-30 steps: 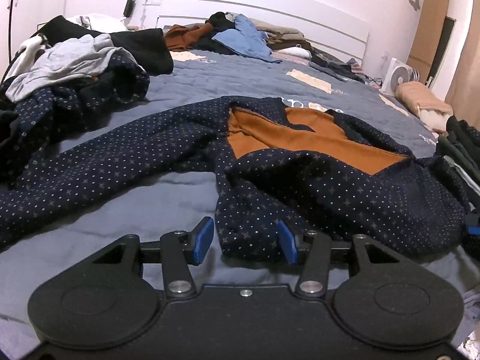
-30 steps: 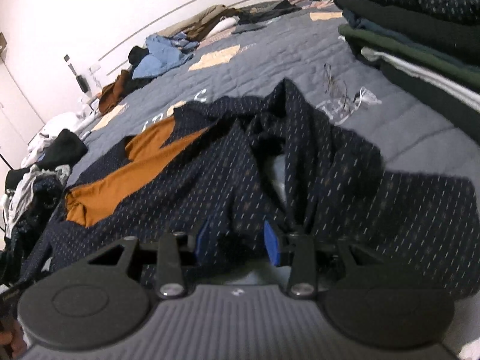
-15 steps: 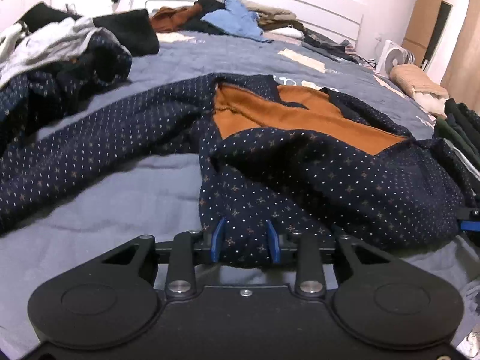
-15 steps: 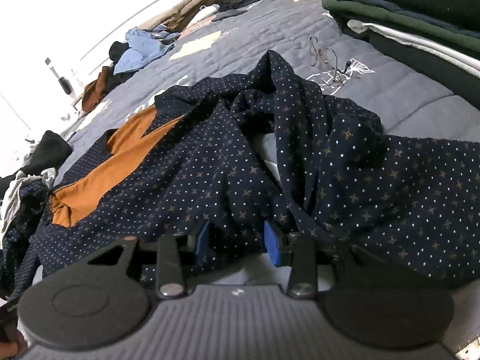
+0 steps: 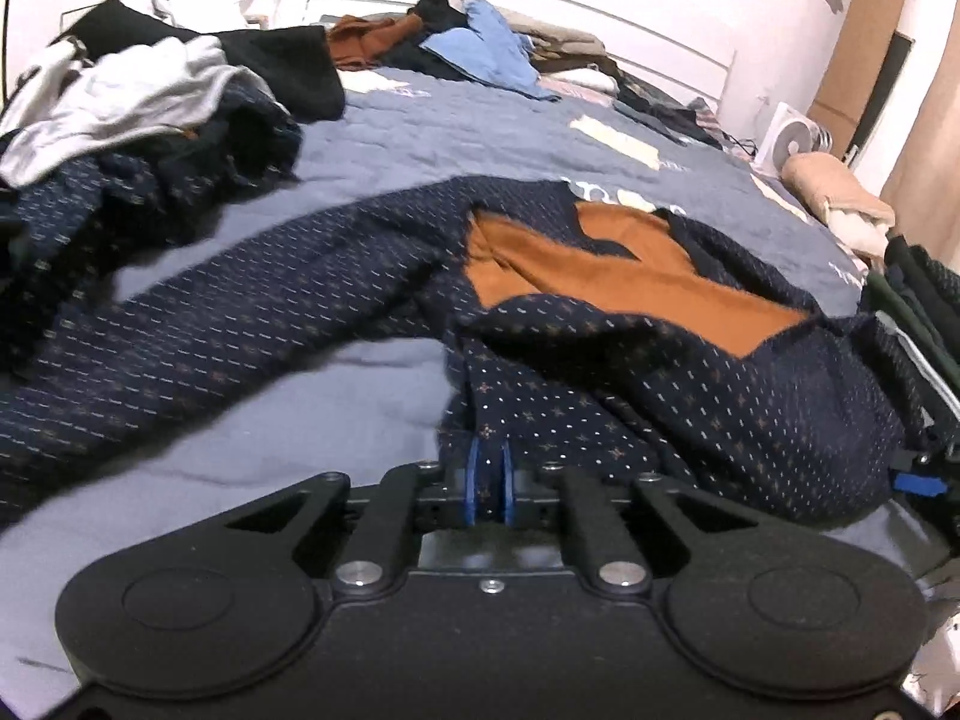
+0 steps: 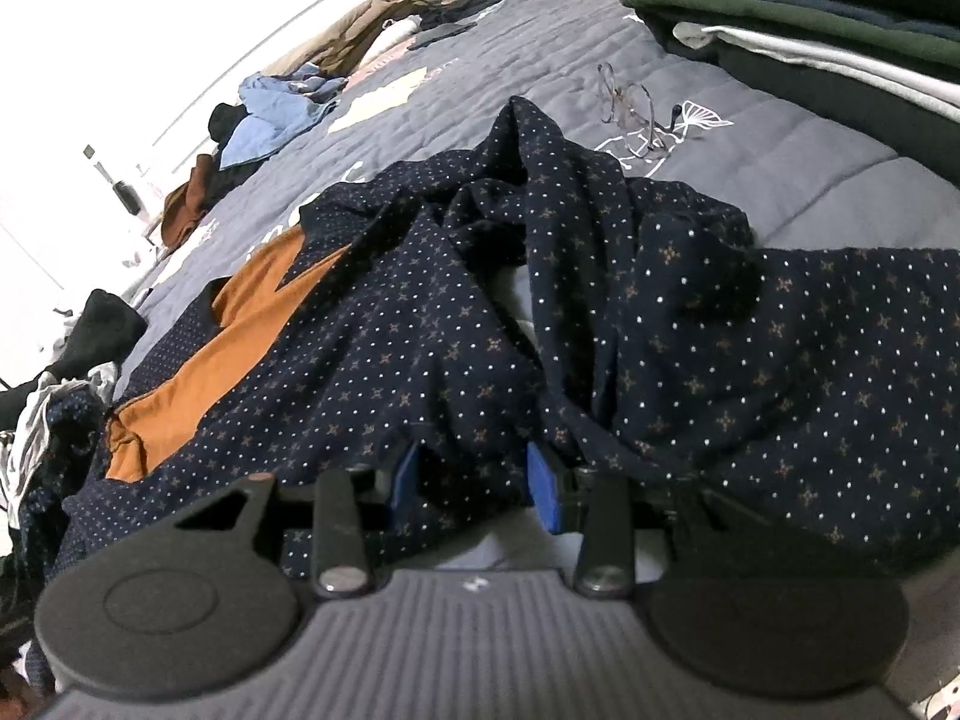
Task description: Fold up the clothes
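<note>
A navy dotted garment (image 5: 690, 396) with an orange lining (image 5: 612, 276) lies rumpled across the middle of a grey-blue bed (image 5: 456, 138), one long sleeve (image 5: 198, 336) trailing off to the left in the left wrist view. The left hand-held gripper (image 5: 489, 480) has its blue pads pinched almost together on the garment's near edge, a thin fold of cloth caught between them. The right hand-held gripper (image 6: 474, 480) stands at a middling width, its pads (image 6: 543, 492) set either side of a bunched hem of the same garment (image 6: 420, 348); cloth fills the gap, but whether the pads actually press on it cannot be told.

The fabric looks soft, light and limp, so it should sag and crease wherever it is not supported, and a single thin layer could slip from a pinch. The best holds appear to be along the hem or at the seams, where doubled cloth gives more to bite on, with the two grips kept well apart so the piece can be drawn flat before folding.

A stack of folded clothes (image 6: 810, 12) sits at the bed's right side, a pair of glasses (image 6: 630, 114) lies on the quilt just beyond the garment, and unsorted heaps (image 5: 138, 114) wait at the left and along the headboard.
</note>
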A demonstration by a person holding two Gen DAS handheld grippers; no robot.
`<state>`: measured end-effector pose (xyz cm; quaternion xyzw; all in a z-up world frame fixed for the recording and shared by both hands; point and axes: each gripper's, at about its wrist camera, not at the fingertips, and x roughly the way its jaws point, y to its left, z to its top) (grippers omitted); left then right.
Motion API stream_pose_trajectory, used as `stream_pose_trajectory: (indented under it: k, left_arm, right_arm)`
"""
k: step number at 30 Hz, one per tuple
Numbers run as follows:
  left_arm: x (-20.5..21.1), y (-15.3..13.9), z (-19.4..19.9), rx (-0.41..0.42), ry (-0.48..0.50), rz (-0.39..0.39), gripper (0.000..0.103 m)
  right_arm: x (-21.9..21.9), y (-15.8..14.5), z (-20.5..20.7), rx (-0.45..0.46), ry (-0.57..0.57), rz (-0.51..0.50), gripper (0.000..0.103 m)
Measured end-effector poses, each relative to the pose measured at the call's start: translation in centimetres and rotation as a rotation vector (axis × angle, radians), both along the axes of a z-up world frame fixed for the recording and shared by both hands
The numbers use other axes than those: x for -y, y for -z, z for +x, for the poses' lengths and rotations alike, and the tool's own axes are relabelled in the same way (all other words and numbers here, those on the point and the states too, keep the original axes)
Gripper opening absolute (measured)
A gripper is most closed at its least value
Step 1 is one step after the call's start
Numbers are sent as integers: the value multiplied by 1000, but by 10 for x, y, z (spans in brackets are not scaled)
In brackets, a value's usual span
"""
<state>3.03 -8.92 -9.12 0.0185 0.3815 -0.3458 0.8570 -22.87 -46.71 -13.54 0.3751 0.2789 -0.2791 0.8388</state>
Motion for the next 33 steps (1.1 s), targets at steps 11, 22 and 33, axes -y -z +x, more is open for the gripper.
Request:
stream_pose_trajectory:
  k: [11,22,33]
  left_arm:
    - [-31,0,6,-134,-94,-109,31]
    - [-15,41,-7,-389,-202,-324,55]
    - [-4,66,5,-422,-324,-399,53]
  right_arm:
    - [-2,-11,-13,16,27,35,39]
    - [1,0,-31,83,102,185,40]
    - [13,27,-21,173,162,265,42]
